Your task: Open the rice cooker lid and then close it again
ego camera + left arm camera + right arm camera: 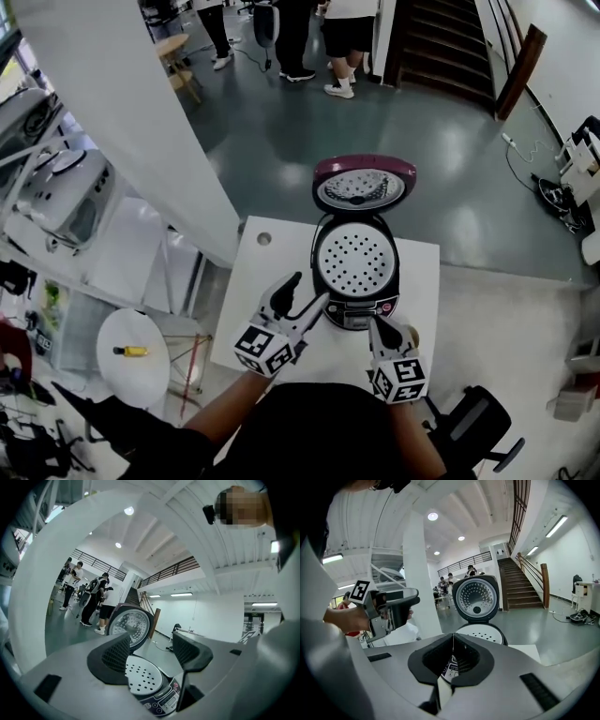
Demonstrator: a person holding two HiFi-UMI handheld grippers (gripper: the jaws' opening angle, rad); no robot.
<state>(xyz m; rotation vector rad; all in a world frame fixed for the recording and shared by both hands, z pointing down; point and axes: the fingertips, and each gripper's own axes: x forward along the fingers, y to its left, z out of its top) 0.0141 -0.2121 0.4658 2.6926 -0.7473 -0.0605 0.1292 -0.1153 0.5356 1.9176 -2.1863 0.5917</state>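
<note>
The rice cooker [355,300] stands on the white table [420,281] with its maroon lid [364,184] swung up and back. A white perforated tray [355,260] fills its top. My left gripper [307,293] is open just left of the cooker's front panel, with nothing between its fingers. In the left gripper view the lid [130,624] and tray [143,678] show past the open left gripper [151,652]. My right gripper [379,329] is shut and empty in front of the panel. The right gripper view has its shut tips [453,638] below the lid [477,597].
A white slanted partition [141,112] runs along the table's left. A round white stool [131,354] with a yellow tool stands lower left, a black chair [480,424] lower right. People stand at the back [347,37] beside stairs [441,47].
</note>
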